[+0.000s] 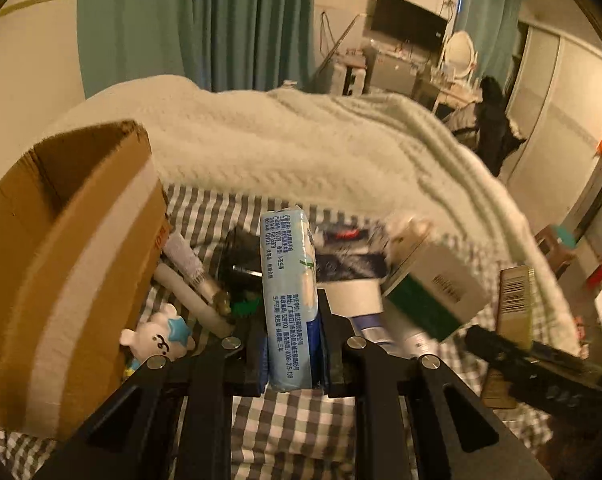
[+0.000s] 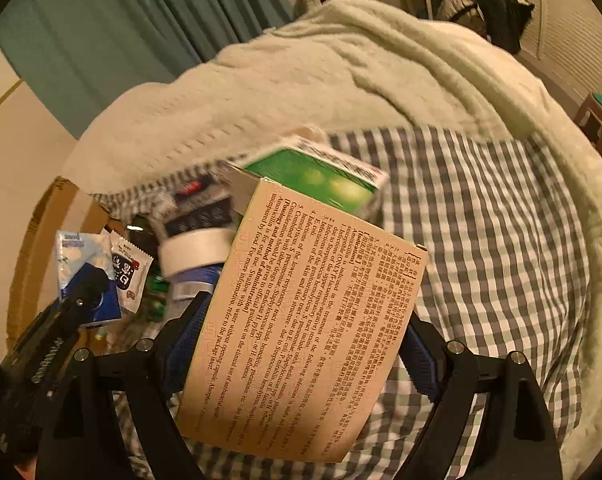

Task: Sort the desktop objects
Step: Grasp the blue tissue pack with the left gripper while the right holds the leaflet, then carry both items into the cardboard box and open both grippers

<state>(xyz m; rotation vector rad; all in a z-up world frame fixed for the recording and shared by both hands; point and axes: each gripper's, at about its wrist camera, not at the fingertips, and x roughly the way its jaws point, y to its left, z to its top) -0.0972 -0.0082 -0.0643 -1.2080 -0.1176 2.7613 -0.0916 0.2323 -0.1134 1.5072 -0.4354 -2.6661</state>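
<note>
Cardboard box (image 1: 61, 248), one: far left on the checked cloth (image 1: 293, 420), open top; it lies left of both tongs, nearest the left gripper (image 1: 291, 344).
Tan medicine carton (image 2: 301, 320), one: broad face clamped across the right gripper (image 2: 297, 344), jaws wide on it, long axis running away from the tongs.
Green-and-white carton (image 2: 321, 180), one: just beyond it.
Blue tissue pack (image 1: 289, 300), one: pinched edgewise in the left gripper, long axis pointing away, lifted above the clutter.
</note>
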